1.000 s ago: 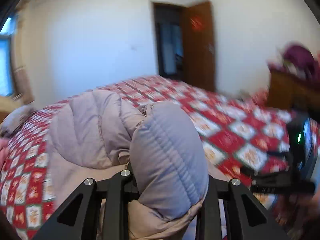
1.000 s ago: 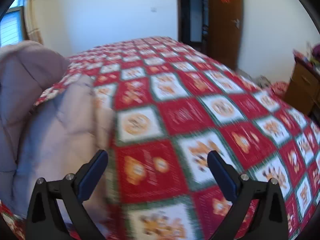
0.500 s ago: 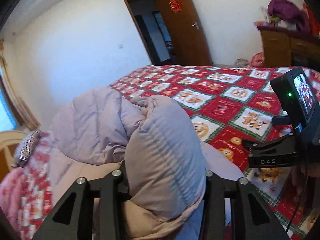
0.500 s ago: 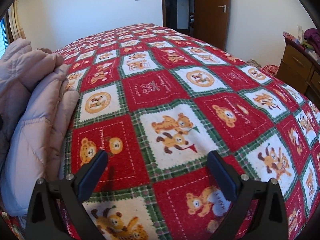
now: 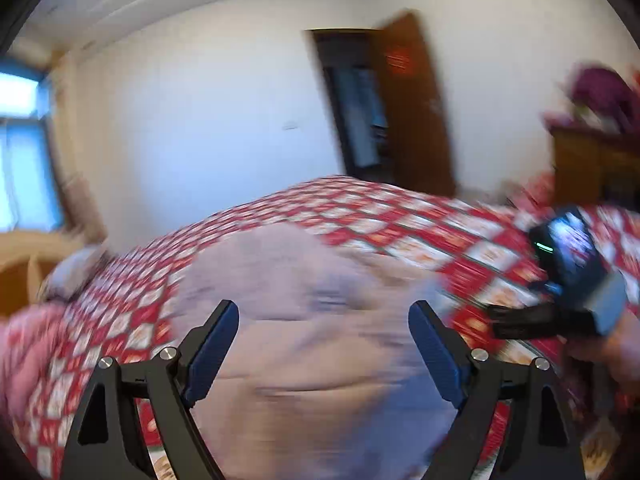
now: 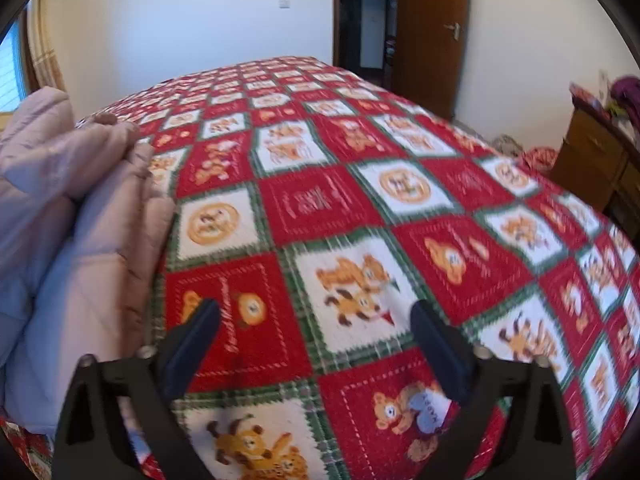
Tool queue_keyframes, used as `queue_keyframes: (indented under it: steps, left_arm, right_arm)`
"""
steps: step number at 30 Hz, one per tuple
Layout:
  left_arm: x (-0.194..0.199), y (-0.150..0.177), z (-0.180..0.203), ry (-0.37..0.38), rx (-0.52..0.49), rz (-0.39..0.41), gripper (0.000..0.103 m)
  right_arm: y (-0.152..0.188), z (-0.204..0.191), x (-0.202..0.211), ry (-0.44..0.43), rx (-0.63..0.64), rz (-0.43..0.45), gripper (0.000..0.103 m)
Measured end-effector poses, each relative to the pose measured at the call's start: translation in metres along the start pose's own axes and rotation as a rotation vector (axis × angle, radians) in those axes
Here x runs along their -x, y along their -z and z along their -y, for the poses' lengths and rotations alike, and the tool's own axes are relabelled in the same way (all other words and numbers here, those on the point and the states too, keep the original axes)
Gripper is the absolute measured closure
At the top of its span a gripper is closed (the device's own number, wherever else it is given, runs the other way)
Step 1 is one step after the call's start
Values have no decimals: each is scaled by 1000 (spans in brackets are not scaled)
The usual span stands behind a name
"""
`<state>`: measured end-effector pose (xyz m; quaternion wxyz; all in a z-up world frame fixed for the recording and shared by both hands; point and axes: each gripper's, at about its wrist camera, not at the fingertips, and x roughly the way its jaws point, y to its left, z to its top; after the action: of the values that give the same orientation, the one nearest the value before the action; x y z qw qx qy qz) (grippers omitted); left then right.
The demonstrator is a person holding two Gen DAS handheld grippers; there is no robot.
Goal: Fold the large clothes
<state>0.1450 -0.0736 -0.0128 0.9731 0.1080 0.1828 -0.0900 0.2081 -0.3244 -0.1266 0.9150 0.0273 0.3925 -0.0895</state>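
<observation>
A pale lilac puffer jacket (image 5: 316,312) lies folded in a heap on the bed, blurred in the left wrist view. My left gripper (image 5: 323,316) is open and empty just above it, jaws wide apart. In the right wrist view the jacket (image 6: 76,208) lies at the left edge of the bed. My right gripper (image 6: 316,320) is open and empty over the red bear-pattern bedspread (image 6: 360,208), to the right of the jacket. The right gripper's body also shows in the left wrist view (image 5: 568,280).
A brown door (image 6: 432,32) stands open at the far wall. A wooden dresser (image 6: 600,156) with clothes on top stands at the right. A window (image 5: 20,152) and a wooden chair (image 5: 24,264) are at the left.
My left gripper has let go of the jacket fold and opened wide; the jacket now lies flatter on the bed. The right gripper stays open over the bedspread.
</observation>
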Motion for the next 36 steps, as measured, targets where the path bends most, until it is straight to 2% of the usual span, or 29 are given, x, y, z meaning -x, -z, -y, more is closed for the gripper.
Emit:
queue_keyframes:
  steps: [1,3,6,8,11,13,15,17,20,21,23,26,30,32,36]
  left_arm:
    - [-1,0,-19,-45,42,-5,14]
    - [-19,1,-74,-191,167,-52,12]
    - [-62,13,-145,-374,321,-145,12]
    - [-95,23,-181,-425,417,-220,12]
    - [-126,31,-196,-378,519,-260,12]
    - [-140,28,-186,-320,515,-272,12]
    - [-149,25,-165,-330,442,-280,12]
    - [-153,23,-140,-333,370,-267,12]
    - [-153,22,-110,-288,288,-236,12]
    - [-153,21,-101,-252,253,-228,12]
    - [-155,18,-94,-249,212,-225,12]
    - [-162,12,-103,-199,265,-245,12]
    - [-179,17,-98,-132,299,-310,10]
    - [-184,23,-89,-155,277,-307,7]
    - [-187,33,-88,-156,311,-296,3]
  right_arm:
    - [-4,-3,1,-6,10,-2,24]
    - [-19,-12,5,-25,17,-6,35]
    - [-47,-30,19,-37,31,24,39]
    - [-72,-50,37,-46,55,70,41]
    - [-107,-89,63,-62,110,121,43]
    - [-125,-115,74,-85,140,130,43]
    - [-141,-146,81,-127,167,126,43]
    - [-150,-176,76,-147,197,122,49]
    - [-147,-198,51,-144,201,94,57]
    - [-144,-198,42,-136,194,84,59]
    - [-134,-190,16,-103,165,60,61]
    - [-117,-165,-16,-115,108,-5,63]
    - [-94,-142,-31,-115,75,20,63]
    - [-88,-134,-37,-126,48,22,63]
    - [-82,-130,-45,-142,30,23,63]
